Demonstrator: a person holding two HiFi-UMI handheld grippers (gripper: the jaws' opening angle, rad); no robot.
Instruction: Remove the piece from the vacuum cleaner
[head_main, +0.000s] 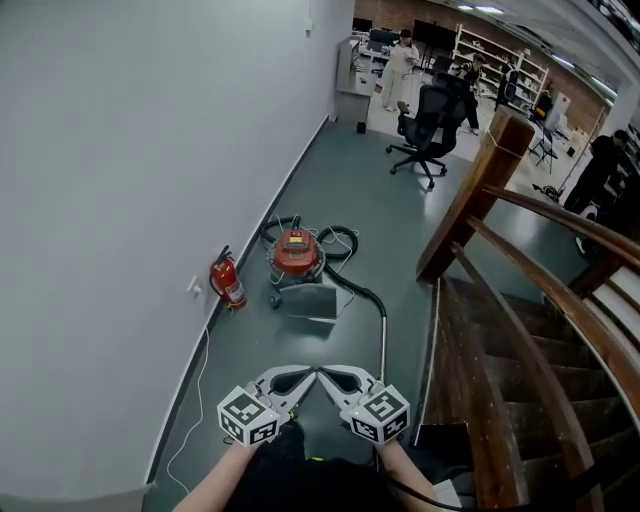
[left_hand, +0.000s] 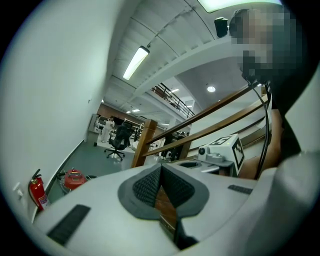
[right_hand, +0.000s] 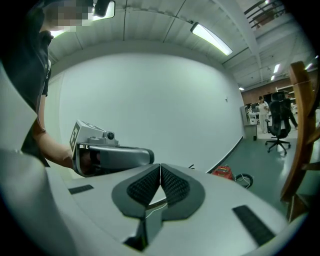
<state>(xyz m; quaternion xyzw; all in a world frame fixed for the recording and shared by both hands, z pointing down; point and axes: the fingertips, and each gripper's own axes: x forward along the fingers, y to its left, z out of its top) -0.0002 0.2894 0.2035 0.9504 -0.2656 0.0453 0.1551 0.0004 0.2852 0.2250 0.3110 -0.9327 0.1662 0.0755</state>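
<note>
While the head view shows the red vacuum cleaner (head_main: 297, 252) just beside the fire extinguisher (head_main: 229, 282), hose (head_main: 352, 284) attached, nothing is removed yet. The approach remains.

Left gripper view: left gripper (left_hand: 161, 167) closed tight, empty, well apart from the extinguisher.

Right gripper view: right gripper (right_hand: 160, 166) likewise, and no writing is legible anywhere.

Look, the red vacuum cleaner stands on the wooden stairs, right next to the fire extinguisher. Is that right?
Not quite. The red vacuum cleaner stands on the grey floor by the wall, not on the wooden stairs, which are off to the side. It is right next to the fire extinguisher. The head view shows this.
</note>
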